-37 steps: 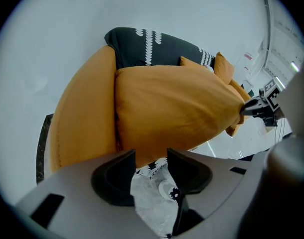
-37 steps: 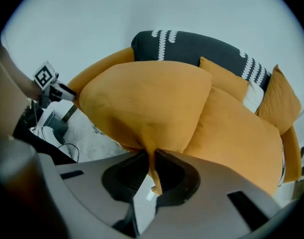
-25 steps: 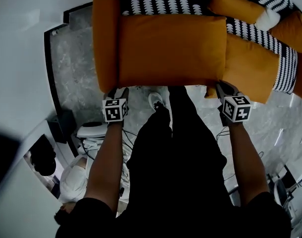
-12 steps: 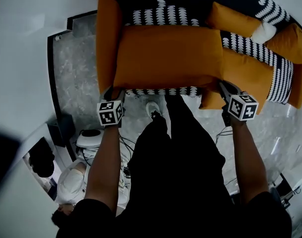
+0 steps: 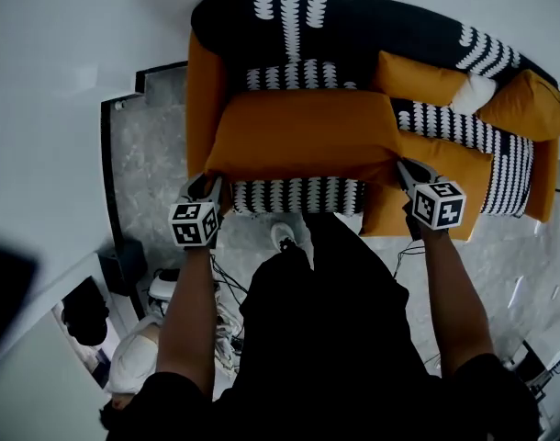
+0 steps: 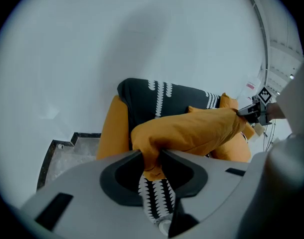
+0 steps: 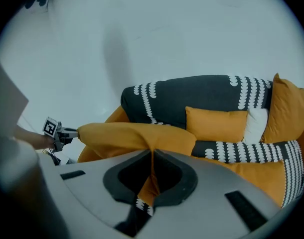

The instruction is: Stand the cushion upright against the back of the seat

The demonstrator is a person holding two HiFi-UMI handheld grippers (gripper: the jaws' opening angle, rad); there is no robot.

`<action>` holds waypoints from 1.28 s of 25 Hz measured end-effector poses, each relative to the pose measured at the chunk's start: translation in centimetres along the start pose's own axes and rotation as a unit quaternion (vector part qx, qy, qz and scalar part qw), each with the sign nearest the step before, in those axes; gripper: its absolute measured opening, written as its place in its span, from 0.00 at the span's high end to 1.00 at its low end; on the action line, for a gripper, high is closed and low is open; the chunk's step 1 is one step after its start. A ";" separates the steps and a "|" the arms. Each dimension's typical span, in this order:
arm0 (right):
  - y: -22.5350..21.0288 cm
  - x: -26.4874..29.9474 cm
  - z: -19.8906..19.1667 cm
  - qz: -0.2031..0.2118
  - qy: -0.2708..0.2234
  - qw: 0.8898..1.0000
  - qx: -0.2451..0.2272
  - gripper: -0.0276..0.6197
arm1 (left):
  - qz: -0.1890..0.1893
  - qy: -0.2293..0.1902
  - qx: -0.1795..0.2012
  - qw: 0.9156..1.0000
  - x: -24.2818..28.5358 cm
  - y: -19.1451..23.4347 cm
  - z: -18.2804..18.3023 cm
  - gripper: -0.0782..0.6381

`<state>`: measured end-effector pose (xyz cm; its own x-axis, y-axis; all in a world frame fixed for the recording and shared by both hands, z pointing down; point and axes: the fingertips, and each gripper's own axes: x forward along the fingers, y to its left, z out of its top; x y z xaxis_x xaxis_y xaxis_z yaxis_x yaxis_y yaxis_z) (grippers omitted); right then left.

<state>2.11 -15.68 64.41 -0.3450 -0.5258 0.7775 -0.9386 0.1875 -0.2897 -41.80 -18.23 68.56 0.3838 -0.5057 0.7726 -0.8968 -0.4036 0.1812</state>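
Left gripper (image 6: pixel 151 158) just closed onto the big orange fabric cushion (image 5: pixel 303 136); right gripper (image 7: pixel 152 158) pinches its other corner. Raise both evenly, tilt backward.

Arms outstretched, I'm just closing my left gripper (image 5: pixel 207 187) on a corner of the cushion (image 5: pixel 303 136), my right gripper (image 5: pixel 406 167) pinching another corner.

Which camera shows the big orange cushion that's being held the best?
The head view: the whole orange cushion shows from above. The left gripper view and right gripper view each show just a pinched corner and one side of it.
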 end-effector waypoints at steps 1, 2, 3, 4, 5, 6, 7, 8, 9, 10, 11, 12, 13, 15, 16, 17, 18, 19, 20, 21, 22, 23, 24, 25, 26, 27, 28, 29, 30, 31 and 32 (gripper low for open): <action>-0.2 0.0 0.8 -0.001 -0.002 1.000 -0.003 0.89 | 0.003 -0.003 0.004 1.000 0.0 0.0 1.1 0.73; -0.4 0.1 1.7 -0.001 -0.004 1.000 -0.006 0.89 | 0.008 -0.008 0.009 1.000 0.0 0.0 2.2 0.74; -0.6 0.2 2.6 0.000 -0.007 1.000 -0.009 0.89 | 0.013 -0.013 0.014 1.000 0.0 0.1 3.4 0.75; -0.8 0.3 3.5 0.000 -0.011 1.000 -0.012 0.89 | 0.018 -0.021 0.017 0.999 0.0 0.3 4.7 0.76; -1.1 0.5 4.5 0.001 -0.015 1.000 -0.015 0.89 | 0.021 -0.028 0.018 0.999 0.1 0.4 5.9 0.76; -1.3 0.7 5.4 0.001 -0.019 1.000 -0.017 0.89 | 0.024 -0.035 0.019 0.999 0.2 0.5 7.2 0.77; -1.7 0.9 6.4 0.001 -0.023 1.000 -0.019 0.89 | 0.026 -0.041 0.020 0.999 0.4 0.6 8.4 0.77; -2.0 1.2 7.3 0.001 -0.026 0.999 -0.021 0.89 | 0.026 -0.045 0.021 0.998 0.5 0.7 9.5 0.78; -2.3 1.4 8.2 0.001 -0.029 0.999 -0.022 0.89 | 0.027 -0.050 0.021 0.998 0.7 0.9 10.7 0.78; -2.6 1.7 9.2 0.002 -0.032 0.999 -0.020 0.89 | 0.027 -0.057 0.019 0.998 0.8 1.0 11.8 0.78; -2.8 2.0 10.1 0.005 -0.035 0.999 -0.017 0.89 | 0.028 -0.065 0.013 0.997 0.9 1.3 13.1 0.78; -2.9 2.3 11.0 0.009 -0.038 0.999 -0.015 0.89 | 0.031 -0.075 0.007 0.997 0.9 1.7 14.3 0.78; -2.9 2.7 12.0 0.013 -0.042 0.999 -0.015 0.89 | 0.037 -0.083 0.001 0.996 0.9 2.2 15.5 0.79; -2.9 3.3 13.9 0.019 -0.050 0.998 -0.019 0.89 | 0.046 -0.091 -0.009 0.995 1.1 3.1 17.4 0.79; -3.1 3.5 14.9 0.020 -0.055 0.998 -0.019 0.89 | 0.048 -0.092 -0.010 0.995 1.3 3.3 18.2 0.79; -3.4 3.7 15.8 0.020 -0.060 0.998 -0.018 0.89 | 0.049 -0.093 -0.007 0.994 1.6 3.4 19.0 0.79; -3.7 4.0 16.8 0.020 -0.065 0.998 -0.018 0.89 | 0.051 -0.094 -0.002 0.994 1.9 3.5 19.7 0.79; -4.1 4.5 17.8 0.020 -0.068 0.997 -0.019 0.89 | 0.052 -0.096 0.003 0.994 2.2 3.5 20.5 0.79; -4.6 5.0 18.6 0.020 -0.070 0.997 -0.021 0.89 | 0.055 -0.098 0.006 0.994 2.5 3.6 21.2 0.79; -5.1 5.7 19.3 0.019 -0.069 0.997 -0.023 0.89 | 0.056 -0.099 0.006 0.993 2.9 3.7 21.8 0.79; -5.6 6.5 19.7 0.018 -0.063 0.998 -0.021 0.89 | 0.057 -0.098 0.001 0.994 3.4 3.8 22.1 0.79; -6.2 7.4 19.7 0.017 -0.054 0.998 -0.018 0.89 | 0.058 -0.093 -0.007 0.994 4.0 3.9 22.3 0.79; -6.9 8.3 19.7 0.016 -0.043 0.999 -0.015 0.89 | 0.059 -0.087 -0.017 0.994 4.8 4.0 22.4 0.79; -7.5 9.1 19.8 0.015 -0.034 0.999 -0.016 0.89 | 0.061 -0.080 -0.025 0.995 5.7 4.2 22.5 0.79; -7.9 9.9 20.0 0.014 -0.028 0.999 -0.020 0.89 | 0.065 -0.076 -0.031 0.995 6.5 4.3 22.7 0.79; -8.3 10.6 20.4 0.013 -0.026 0.999 -0.027 0.89 | 0.070 -0.074 -0.031 0.994 7.3 4.5 23.0 0.79; -8.5 11.2 20.9 0.010 -0.028 0.999 -0.034 0.89 | 0.076 -0.074 -0.027 0.994 7.9 4.7 23.5 0.79; -8.8 11.7 21.5 0.006 -0.031 0.999 -0.043 0.89 | 0.080 -0.074 -0.020 0.994 8.6 4.8 24.0 0.79; -9.1 12.1 22.1 -0.001 -0.034 0.998 -0.051 0.89 | 0.084 -0.072 -0.013 0.994 9.2 4.9 24.4 0.79; -9.3 12.3 22.5 -0.008 -0.039 0.997 -0.059 0.89 | 0.087 -0.069 -0.008 0.994 9.7 5.0 24.7 0.79; -9.4 12.3 23.1 -0.012 -0.046 0.997 -0.067 0.89 | 0.089 -0.065 -0.004 0.994 10.1 5.1 24.9 0.79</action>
<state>6.87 -43.08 63.79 -0.3256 -0.6039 0.7275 -0.9413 0.2798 -0.1890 -36.96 -44.39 62.10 0.2439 -0.6631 0.7077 -0.9545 -0.2934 0.0541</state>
